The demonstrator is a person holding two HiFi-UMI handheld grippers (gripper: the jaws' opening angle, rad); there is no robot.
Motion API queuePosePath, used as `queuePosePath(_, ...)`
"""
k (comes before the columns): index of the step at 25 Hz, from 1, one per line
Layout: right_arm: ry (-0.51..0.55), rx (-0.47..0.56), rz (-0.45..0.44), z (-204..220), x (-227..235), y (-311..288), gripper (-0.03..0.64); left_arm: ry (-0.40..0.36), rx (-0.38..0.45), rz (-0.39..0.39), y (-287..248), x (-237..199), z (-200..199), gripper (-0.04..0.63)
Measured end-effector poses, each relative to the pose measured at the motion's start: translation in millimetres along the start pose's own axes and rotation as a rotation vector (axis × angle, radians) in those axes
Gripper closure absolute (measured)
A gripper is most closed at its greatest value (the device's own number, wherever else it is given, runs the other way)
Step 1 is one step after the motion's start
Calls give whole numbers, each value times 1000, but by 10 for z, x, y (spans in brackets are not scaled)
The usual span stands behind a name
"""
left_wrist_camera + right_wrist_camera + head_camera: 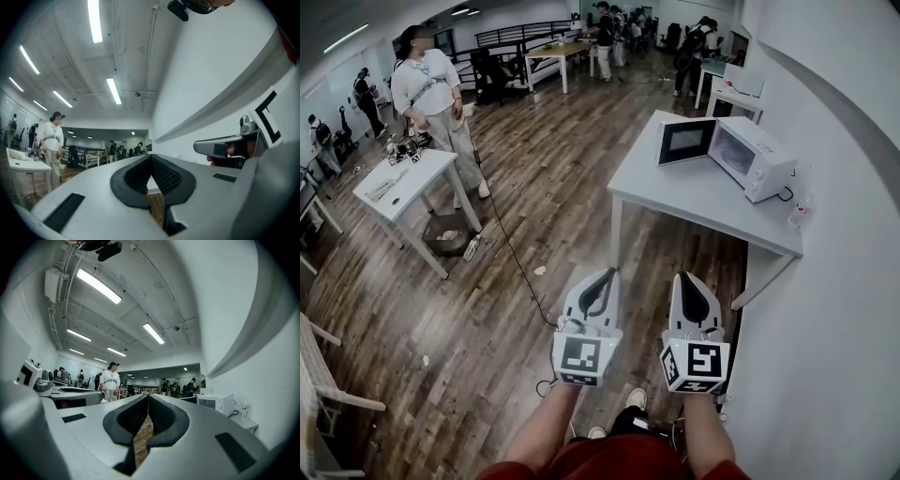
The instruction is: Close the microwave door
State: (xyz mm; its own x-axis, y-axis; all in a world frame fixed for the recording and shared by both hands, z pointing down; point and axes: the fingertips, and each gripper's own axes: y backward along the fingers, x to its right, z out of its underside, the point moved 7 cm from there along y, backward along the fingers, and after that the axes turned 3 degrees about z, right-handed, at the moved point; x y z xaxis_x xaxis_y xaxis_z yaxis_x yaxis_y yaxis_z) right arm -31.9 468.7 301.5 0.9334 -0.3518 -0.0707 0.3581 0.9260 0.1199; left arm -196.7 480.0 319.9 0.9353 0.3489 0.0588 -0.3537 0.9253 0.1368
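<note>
The room is evenly bright, lit from above by long ceiling tubes (94,21) that burn out to pure white in both gripper views. In the head view the wooden floor (534,187) carries a pale sheen toward its far end, and the white table (694,192) casts a soft shadow beneath itself. The microwave (755,150) is nearly as bright as the wall (844,309) beside it. All three pictures bulge with fisheye curvature, and their corners fall to black. The far people (609,28) are small and soft.
</note>
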Motion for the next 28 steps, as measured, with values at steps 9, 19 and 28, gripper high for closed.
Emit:
queuePosePath(9,-22,8,-29,54,440,-514,594,-19,-8,-22,-655,32,11,568)
queuePosePath(19,-38,38,-36,110,1140,-1014,594,-44,10,-37,-1466,247,32,568)
queuePosePath(28,-63,38,-52,248,1537,-1311,594,-50,-7,-52,-1912,390,170,568)
